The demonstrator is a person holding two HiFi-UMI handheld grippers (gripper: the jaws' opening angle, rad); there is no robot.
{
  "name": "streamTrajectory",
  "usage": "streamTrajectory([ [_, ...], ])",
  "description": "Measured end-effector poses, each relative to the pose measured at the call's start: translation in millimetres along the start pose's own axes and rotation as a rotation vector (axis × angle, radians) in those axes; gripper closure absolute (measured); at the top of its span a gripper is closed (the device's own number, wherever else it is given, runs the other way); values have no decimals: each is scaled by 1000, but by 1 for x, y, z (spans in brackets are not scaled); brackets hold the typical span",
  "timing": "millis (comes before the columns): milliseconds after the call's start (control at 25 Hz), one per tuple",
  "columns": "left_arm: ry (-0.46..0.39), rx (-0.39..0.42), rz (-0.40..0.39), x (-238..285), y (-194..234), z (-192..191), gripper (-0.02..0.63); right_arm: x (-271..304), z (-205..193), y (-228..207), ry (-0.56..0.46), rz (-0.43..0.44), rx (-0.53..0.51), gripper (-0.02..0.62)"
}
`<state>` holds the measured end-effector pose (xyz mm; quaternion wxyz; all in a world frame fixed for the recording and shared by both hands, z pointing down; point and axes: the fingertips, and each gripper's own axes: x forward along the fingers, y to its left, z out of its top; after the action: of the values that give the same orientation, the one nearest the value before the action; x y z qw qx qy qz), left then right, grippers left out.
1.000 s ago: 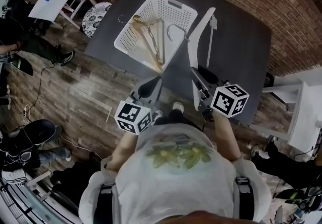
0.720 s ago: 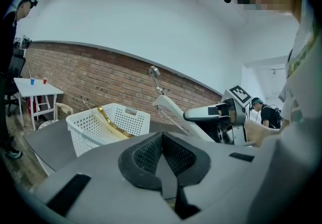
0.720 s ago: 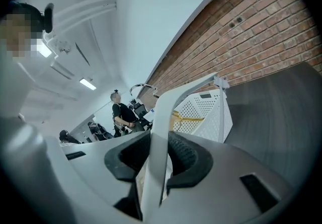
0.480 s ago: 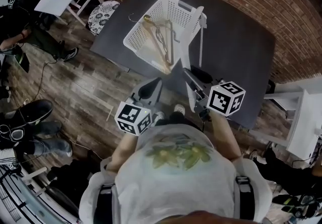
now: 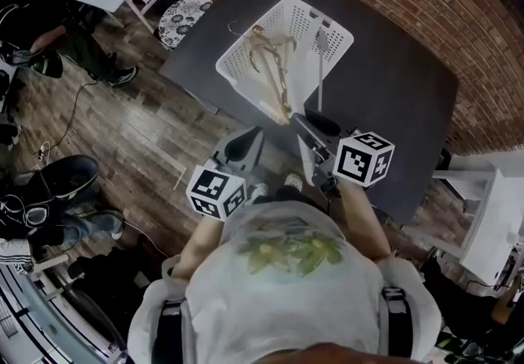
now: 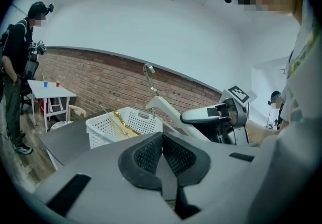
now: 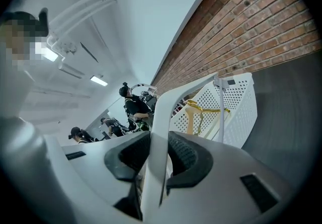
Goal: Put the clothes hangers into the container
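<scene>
Plainly the step in hand is the carry. The right claw (image 7: 157,155) is closed part-way onto the flat arm of a white hanger (image 7: 168,112) and grips it. In the head view the hanger's far end and hook lie across the near rim of the container (image 5: 321,15), a white perforated basket on the dark worktop (image 5: 393,92). Wooden hangers (image 5: 274,80) lie inside, one end poking over that rim. The left claw (image 6: 162,140) is pressed together on nothing, on the near side of the container. Next, I judge, the hanger needs lowering and tilting so its hook clears the rim before release. How high it hangs above the container, how many wooden hangers lie inside, and the container's floor cannot be made out.
</scene>
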<state>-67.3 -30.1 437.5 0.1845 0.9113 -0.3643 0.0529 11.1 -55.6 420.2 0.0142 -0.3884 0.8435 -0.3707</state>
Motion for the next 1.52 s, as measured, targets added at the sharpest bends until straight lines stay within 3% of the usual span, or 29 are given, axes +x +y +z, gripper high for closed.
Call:
streamTrajectory([
  [360, -9, -17, 60, 5, 17, 4, 577, 27, 8, -11, 46, 49, 75, 469],
  [960, -32, -14, 116, 24, 35, 24, 577, 57, 18, -41, 147, 56, 199, 469],
  [1520, -49, -21, 186, 26, 41, 26, 577, 76, 23, -57, 193, 99, 252, 464],
])
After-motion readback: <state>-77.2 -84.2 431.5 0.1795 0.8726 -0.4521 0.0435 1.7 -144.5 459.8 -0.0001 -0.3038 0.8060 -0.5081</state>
